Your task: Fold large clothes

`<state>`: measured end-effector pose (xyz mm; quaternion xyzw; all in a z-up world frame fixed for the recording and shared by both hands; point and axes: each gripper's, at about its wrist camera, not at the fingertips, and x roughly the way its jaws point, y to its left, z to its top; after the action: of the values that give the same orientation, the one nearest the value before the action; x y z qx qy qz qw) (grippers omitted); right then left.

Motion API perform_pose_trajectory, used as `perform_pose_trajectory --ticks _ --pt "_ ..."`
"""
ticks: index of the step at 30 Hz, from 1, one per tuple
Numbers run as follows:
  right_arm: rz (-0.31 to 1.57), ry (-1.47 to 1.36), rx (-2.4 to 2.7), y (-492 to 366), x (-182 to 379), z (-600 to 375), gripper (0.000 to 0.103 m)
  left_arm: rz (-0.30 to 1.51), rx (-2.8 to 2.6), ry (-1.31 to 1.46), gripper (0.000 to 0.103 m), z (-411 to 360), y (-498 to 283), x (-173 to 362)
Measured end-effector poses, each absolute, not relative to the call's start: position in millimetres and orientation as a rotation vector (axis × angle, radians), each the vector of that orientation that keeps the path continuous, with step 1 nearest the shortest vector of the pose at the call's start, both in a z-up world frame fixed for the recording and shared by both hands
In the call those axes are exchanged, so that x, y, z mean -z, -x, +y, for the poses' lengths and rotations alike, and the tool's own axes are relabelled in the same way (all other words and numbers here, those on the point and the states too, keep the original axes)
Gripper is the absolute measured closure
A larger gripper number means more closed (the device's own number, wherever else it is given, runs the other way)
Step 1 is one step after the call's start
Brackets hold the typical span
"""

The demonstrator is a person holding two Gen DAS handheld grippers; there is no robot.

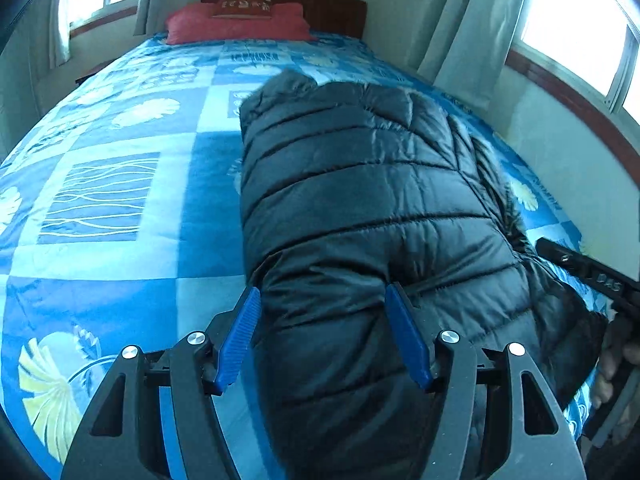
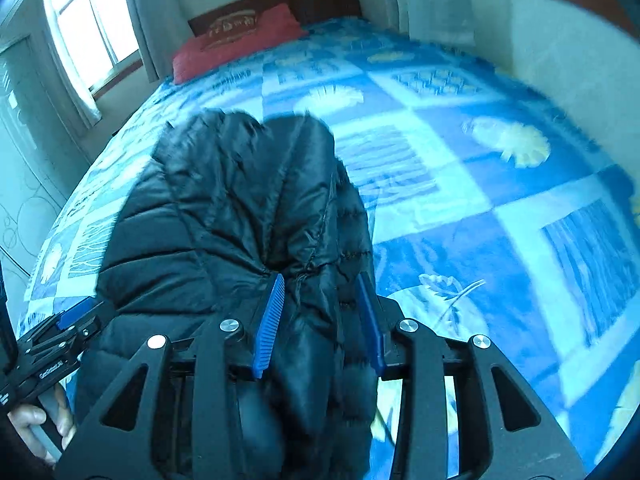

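Note:
A black quilted puffer jacket (image 1: 368,200) lies folded lengthwise on the blue patterned bedspread (image 1: 120,200). My left gripper (image 1: 322,332) has its jaws wide apart around the jacket's near left edge, with the fabric bulging between the blue pads (image 1: 236,344). In the right wrist view the jacket (image 2: 224,208) fills the left half. My right gripper (image 2: 320,320) has its blue pads on both sides of a bunched fold of the jacket's near right edge and grips it. The left gripper also shows at the far left of that view (image 2: 52,344).
A red pillow (image 1: 236,22) lies at the wooden headboard (image 1: 320,4). Windows with curtains (image 1: 460,20) stand on both sides. A white wall (image 1: 560,160) runs close along the bed's right side. Bare bedspread (image 2: 480,200) lies right of the jacket.

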<state>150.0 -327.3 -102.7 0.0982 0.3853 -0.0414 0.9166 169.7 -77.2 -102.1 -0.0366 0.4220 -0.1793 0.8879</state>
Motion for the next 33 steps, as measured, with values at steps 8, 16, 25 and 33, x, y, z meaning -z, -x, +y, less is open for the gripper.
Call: perform_pose_trajectory --ticks 8,16,25,33 --pt "0.778 -0.137 -0.065 -117 83 -283 0.07 0.836 0.372 0.181 0.038 -39 -136 95" --pt "0.901 -0.146 -0.022 -118 133 -290 0.079 0.932 0.394 0.192 0.039 -56 -150 120" --pt "0.923 -0.224 -0.024 -122 171 -304 0.08 1.005 0.406 0.198 0.039 -70 -168 145" --pt "0.934 -0.19 -0.02 -114 131 -301 0.072 0.93 0.41 0.207 0.04 -46 -160 102"
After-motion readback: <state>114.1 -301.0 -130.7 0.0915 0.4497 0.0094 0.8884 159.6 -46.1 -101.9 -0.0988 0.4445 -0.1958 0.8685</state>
